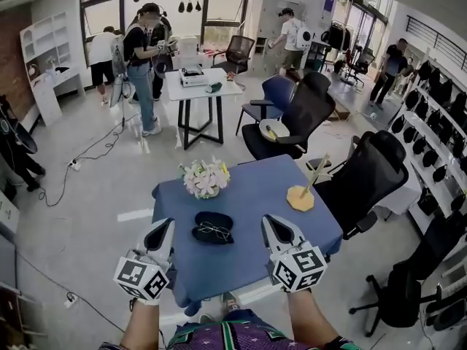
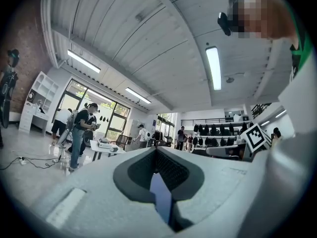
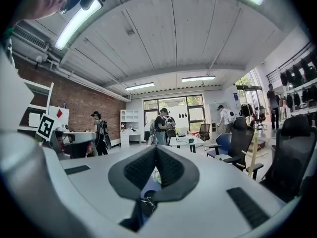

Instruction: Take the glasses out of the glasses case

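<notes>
The glasses (image 1: 214, 230) lie on the black glasses case (image 1: 219, 218), which sits toward the near side of the blue table (image 1: 255, 188), just in front of a small bunch of flowers (image 1: 206, 179). The person holds the left gripper (image 1: 166, 226) and the right gripper (image 1: 268, 222) over the table's near edge, one on each side of the case and clear of it. Both have their jaws brought together with nothing between them.

Black glasses case (image 1: 213, 218), blue tablecloth (image 1: 255, 194)
</notes>
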The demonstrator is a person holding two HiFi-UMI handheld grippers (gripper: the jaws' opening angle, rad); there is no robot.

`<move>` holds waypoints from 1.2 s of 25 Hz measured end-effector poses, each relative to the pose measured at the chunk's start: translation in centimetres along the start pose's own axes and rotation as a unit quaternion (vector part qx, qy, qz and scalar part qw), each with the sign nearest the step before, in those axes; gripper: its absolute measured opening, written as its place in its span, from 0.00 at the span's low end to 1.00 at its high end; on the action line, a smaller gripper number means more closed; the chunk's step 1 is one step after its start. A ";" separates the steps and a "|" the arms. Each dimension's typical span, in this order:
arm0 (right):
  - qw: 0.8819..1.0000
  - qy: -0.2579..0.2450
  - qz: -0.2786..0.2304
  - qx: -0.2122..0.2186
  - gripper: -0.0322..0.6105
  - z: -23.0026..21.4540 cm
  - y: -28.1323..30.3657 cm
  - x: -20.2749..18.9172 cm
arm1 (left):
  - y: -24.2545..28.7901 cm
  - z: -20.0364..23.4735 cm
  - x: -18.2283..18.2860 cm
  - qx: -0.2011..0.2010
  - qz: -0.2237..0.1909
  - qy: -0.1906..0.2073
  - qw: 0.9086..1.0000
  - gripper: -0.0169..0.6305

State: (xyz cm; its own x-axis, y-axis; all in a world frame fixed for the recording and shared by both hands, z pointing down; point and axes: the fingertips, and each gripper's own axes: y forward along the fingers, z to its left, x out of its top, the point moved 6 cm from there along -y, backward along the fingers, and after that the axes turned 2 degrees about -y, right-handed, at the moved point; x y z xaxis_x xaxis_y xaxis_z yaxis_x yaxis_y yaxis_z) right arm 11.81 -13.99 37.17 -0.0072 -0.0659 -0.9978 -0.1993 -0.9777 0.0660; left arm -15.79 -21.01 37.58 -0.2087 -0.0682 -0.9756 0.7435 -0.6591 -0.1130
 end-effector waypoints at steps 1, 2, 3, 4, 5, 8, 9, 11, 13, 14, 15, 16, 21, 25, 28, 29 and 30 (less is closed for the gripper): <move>1.000 -0.001 -0.001 0.006 0.05 -0.2 0.7 0.1 | 0.3 0.2 0.1 0.004 0.000 0.001 1.000 0.05; 1.000 -0.001 -0.004 0.011 0.05 -0.3 1.4 0.3 | 0.5 0.3 0.1 0.008 0.001 0.001 1.000 0.05; 1.000 -0.001 -0.009 0.017 0.05 -0.4 1.9 0.6 | 0.7 0.4 0.2 0.013 0.003 0.002 1.000 0.05; 1.000 -0.004 -0.015 0.022 0.05 -0.5 2.4 0.9 | 0.8 0.5 0.3 0.016 0.004 0.003 1.000 0.05; 0.999 -0.006 -0.021 0.028 0.05 -0.7 2.9 1.3 | 1.1 0.6 0.3 0.020 0.004 0.006 1.000 0.05; 0.998 -0.010 -0.032 0.044 0.05 -1.6 4.3 1.9 | 2.2 0.7 0.4 0.032 -0.002 0.011 0.999 0.05; 0.998 -0.010 -0.033 0.048 0.06 -1.9 4.7 1.9 | 2.6 0.8 0.5 0.035 -0.004 0.010 0.999 0.05; 0.998 -0.011 -0.030 0.057 0.06 -2.1 5.5 1.9 | 3.0 0.8 0.7 0.039 -0.004 0.009 0.999 0.05; 0.997 -0.014 -0.027 0.069 0.08 -2.0 6.3 1.8 | 3.3 0.9 0.8 0.042 -0.004 0.010 0.999 0.05; 0.997 -0.015 -0.025 0.077 0.12 -1.9 6.7 1.8 | 3.5 1.0 0.8 0.042 -0.004 0.010 0.999 0.05; 0.996 -0.017 -0.022 0.085 0.16 -1.8 7.1 1.6 | 3.7 1.1 0.8 0.042 -0.005 0.011 0.999 0.05; 0.995 -0.020 -0.018 0.093 0.18 -1.7 7.5 1.4 | 3.9 1.1 0.7 0.041 -0.006 0.012 0.999 0.05; 0.993 -0.033 0.001 0.109 0.19 -1.6 8.5 0.4 | 4.7 0.6 0.3 0.033 0.000 0.021 0.999 0.05; 0.992 -0.044 0.022 0.119 0.19 -2.0 9.5 -1.3 | 5.2 0.3 -0.2 0.031 0.005 0.033 0.999 0.05; 0.989 -0.057 0.048 0.126 0.19 -1.7 10.1 -2.9 | 5.1 0.2 -0.4 0.034 0.009 0.036 0.999 0.05; 0.988 -0.059 0.056 0.130 0.19 -1.6 10.3 -3.5 | 5.0 0.3 -0.4 0.035 0.010 0.037 0.999 0.05; 0.987 -0.059 0.064 0.134 0.19 -1.4 10.5 -4.1 | 4.9 0.3 -0.4 0.037 0.011 0.038 0.999 0.05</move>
State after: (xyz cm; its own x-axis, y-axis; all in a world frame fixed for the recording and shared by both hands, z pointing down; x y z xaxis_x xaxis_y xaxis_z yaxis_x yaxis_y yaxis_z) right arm 11.15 -24.32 41.99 -0.1603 -0.1466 -0.9761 -0.4407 -0.8742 0.2037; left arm -12.28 -24.44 37.46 -0.1416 -0.0288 -0.9895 0.6975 -0.7122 -0.0791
